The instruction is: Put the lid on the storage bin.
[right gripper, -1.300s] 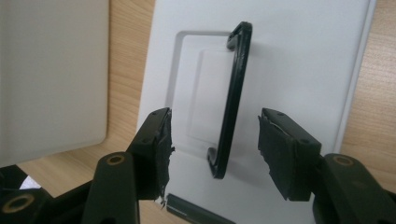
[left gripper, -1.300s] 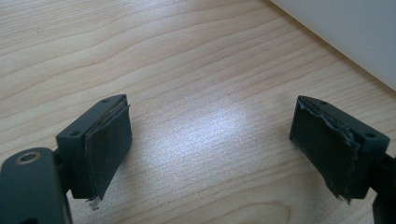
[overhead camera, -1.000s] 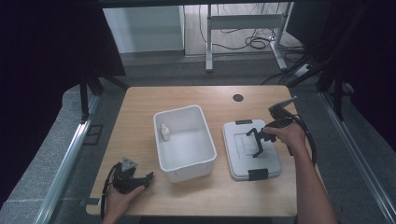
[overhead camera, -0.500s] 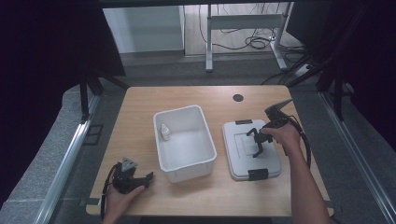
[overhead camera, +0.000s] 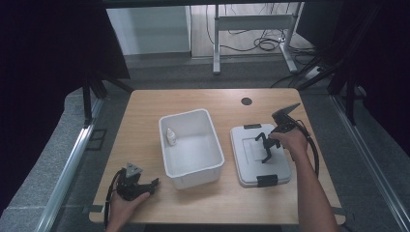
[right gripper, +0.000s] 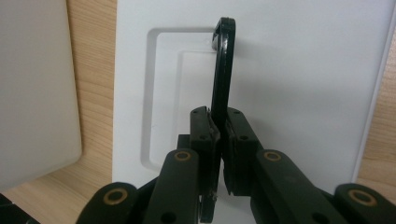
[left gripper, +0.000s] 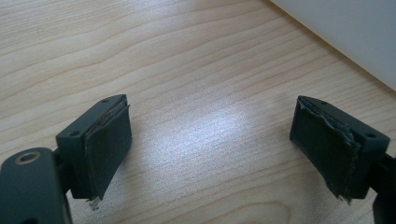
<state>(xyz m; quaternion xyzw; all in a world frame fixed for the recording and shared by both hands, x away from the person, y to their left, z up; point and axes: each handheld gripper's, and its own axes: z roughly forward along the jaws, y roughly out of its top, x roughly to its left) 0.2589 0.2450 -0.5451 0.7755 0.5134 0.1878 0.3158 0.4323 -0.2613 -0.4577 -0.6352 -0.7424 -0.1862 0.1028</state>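
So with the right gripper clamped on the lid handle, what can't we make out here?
- Small white bottle in the bin: too small in the high view to read.
- Lid handle: lower part hidden by the right gripper.
- Lid: far edges cut off in the right gripper view.

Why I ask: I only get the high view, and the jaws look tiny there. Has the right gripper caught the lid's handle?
Observer: Yes; the right gripper has just been closing its jaws, and both pads clamp the black handle of the lid.
Operator: And the left one?
Observer: The left gripper stands wide open, nothing between its pads, bare table beneath.
Operator: Anything near it?
Observer: The wall of the white bin crosses its view's upper right corner.
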